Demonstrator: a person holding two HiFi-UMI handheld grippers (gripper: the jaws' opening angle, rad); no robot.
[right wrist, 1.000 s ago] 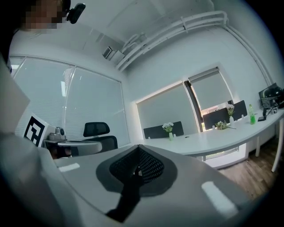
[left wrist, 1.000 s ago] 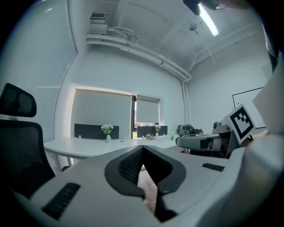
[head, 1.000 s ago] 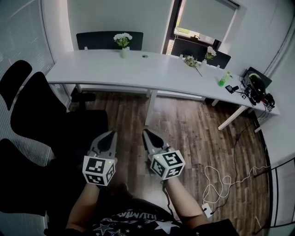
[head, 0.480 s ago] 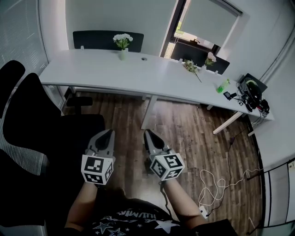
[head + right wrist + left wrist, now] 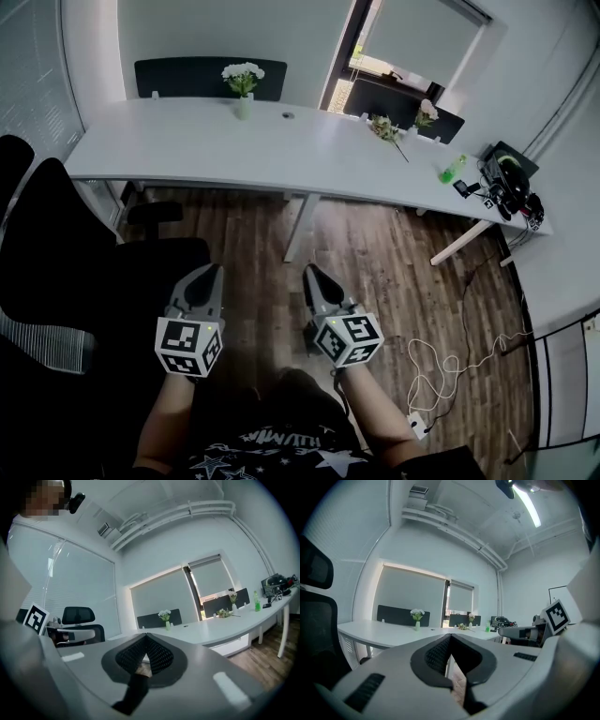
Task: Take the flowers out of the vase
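A small vase with white flowers [image 5: 243, 81] stands at the back of the long white desk [image 5: 187, 145]; it also shows in the left gripper view as the white flowers [image 5: 417, 616] and in the right gripper view as the same flowers [image 5: 165, 616]. A second vase with a pink flower [image 5: 428, 114] stands further right, with loose flowers [image 5: 389, 129] lying on the desk beside it. My left gripper [image 5: 208, 277] and right gripper [image 5: 316, 280] are both shut and empty, held level over the wooden floor, well short of the desk.
Black office chairs [image 5: 66, 244] stand at the left, close to my left gripper. A green bottle [image 5: 454, 169] and dark equipment [image 5: 511, 178] sit at the desk's right end. Cables [image 5: 450, 366] trail on the floor at the right. Desk legs [image 5: 298, 220] stand ahead.
The view has shifted toward the desk and slightly left; the chairs at the left slid further out of view. Both grippers stay shut and empty, side by side.
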